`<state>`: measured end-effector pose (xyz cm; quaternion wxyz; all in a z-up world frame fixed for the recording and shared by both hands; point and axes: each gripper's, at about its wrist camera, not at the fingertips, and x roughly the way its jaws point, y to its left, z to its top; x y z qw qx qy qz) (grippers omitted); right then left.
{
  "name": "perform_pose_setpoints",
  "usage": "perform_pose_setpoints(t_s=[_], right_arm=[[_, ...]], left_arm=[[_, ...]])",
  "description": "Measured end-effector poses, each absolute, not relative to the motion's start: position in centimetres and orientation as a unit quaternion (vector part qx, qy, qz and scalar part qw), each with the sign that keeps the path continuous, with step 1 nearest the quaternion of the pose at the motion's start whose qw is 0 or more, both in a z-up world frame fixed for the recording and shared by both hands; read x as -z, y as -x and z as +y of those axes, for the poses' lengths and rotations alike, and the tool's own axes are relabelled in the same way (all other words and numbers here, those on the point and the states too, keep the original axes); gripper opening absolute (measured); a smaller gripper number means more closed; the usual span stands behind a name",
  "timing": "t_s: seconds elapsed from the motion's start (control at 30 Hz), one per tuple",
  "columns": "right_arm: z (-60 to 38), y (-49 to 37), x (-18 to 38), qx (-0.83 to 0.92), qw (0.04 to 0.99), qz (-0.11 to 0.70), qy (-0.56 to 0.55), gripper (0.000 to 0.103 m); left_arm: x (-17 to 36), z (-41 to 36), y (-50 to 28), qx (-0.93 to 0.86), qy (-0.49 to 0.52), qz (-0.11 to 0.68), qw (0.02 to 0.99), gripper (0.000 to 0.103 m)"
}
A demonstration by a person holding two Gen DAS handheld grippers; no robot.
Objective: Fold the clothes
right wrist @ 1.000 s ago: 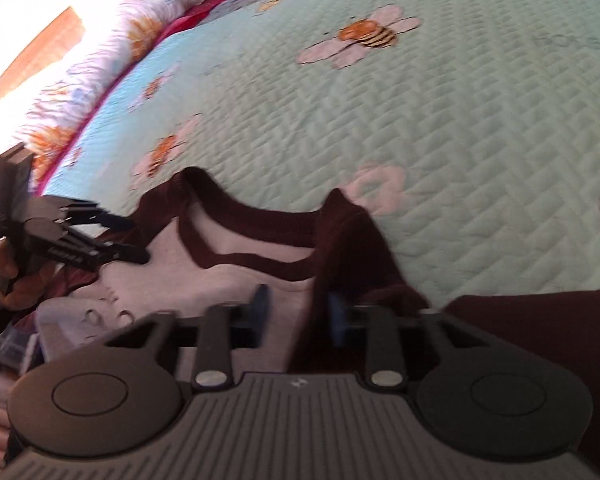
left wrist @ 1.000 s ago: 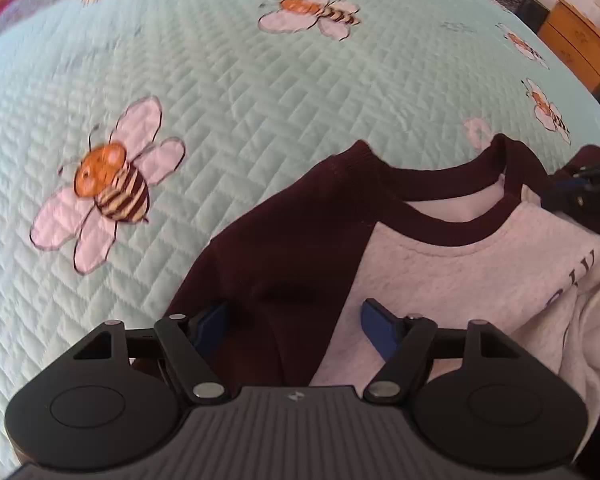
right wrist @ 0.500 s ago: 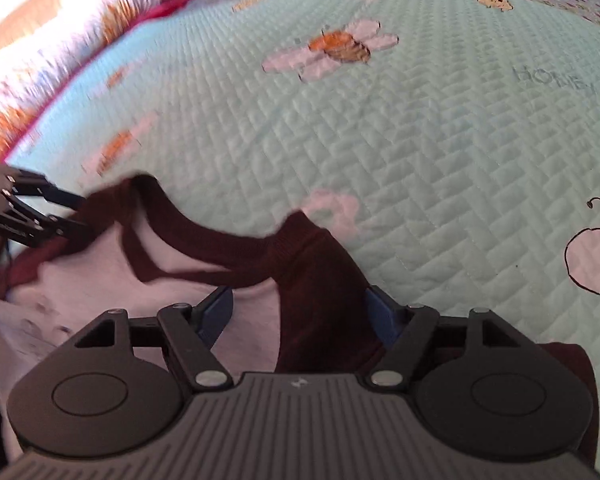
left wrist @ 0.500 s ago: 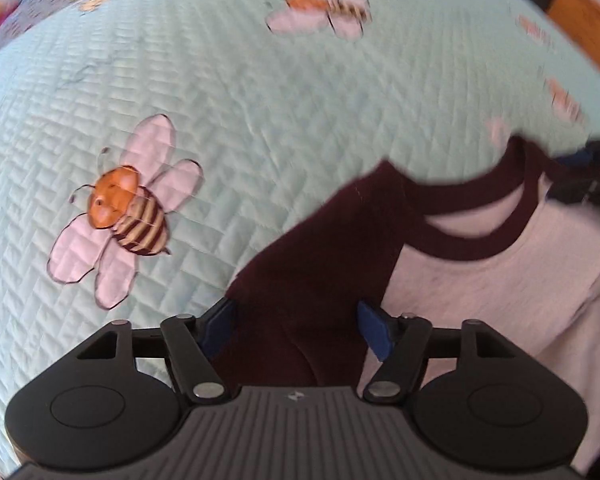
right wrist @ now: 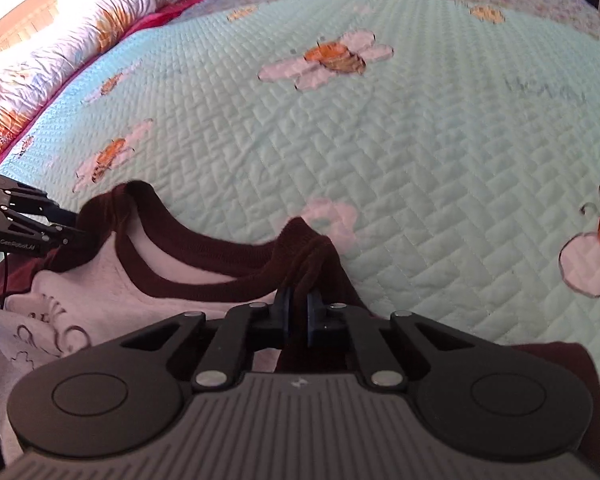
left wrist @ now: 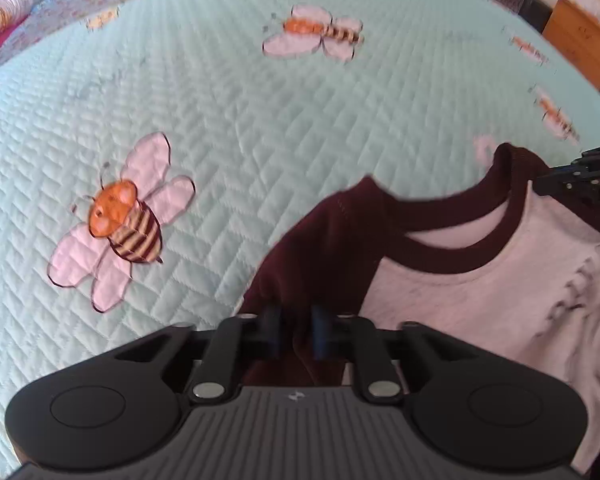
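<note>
A sweatshirt with a grey body (left wrist: 460,296), maroon sleeves and a maroon collar hangs between my two grippers above the bed. My left gripper (left wrist: 295,330) is shut on its maroon left shoulder (left wrist: 324,240). My right gripper (right wrist: 298,316) is shut on the maroon right shoulder (right wrist: 316,264). The collar (right wrist: 204,256) sags between them. Dark lettering shows on the grey front (right wrist: 52,332). The right gripper shows at the right edge of the left wrist view (left wrist: 580,184), and the left gripper at the left edge of the right wrist view (right wrist: 20,220).
A mint quilted bedspread (left wrist: 260,120) with bee patterns (left wrist: 120,224) lies under the shirt. A floral pillow roll (right wrist: 100,32) lies along the far left side of the bed. A wooden dresser (left wrist: 580,44) stands beyond the bed's right side.
Both grippers went from open around the shoulders to shut on them. The shirt top is now lifted and stretched between them.
</note>
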<state>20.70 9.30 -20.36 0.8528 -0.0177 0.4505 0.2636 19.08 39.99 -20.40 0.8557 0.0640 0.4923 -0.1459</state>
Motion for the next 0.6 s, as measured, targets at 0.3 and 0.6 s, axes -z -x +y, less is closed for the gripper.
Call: perform_pose_setpoints(t_s=[0.3, 0.6], right_arm=[[9.8, -22.3, 11.0, -0.263, 0.907, 0.328, 0.026, 0.006], [12.9, -32.6, 1.7, -0.242, 0.949, 0.196, 0.054, 0.007]], left_arm=[[10.5, 41.4, -20.4, 0.079, -0.077, 0.352, 0.930, 0.009], [1.5, 41.7, -31.7, 0.002, -0.087, 0.291, 0.953, 0.004]])
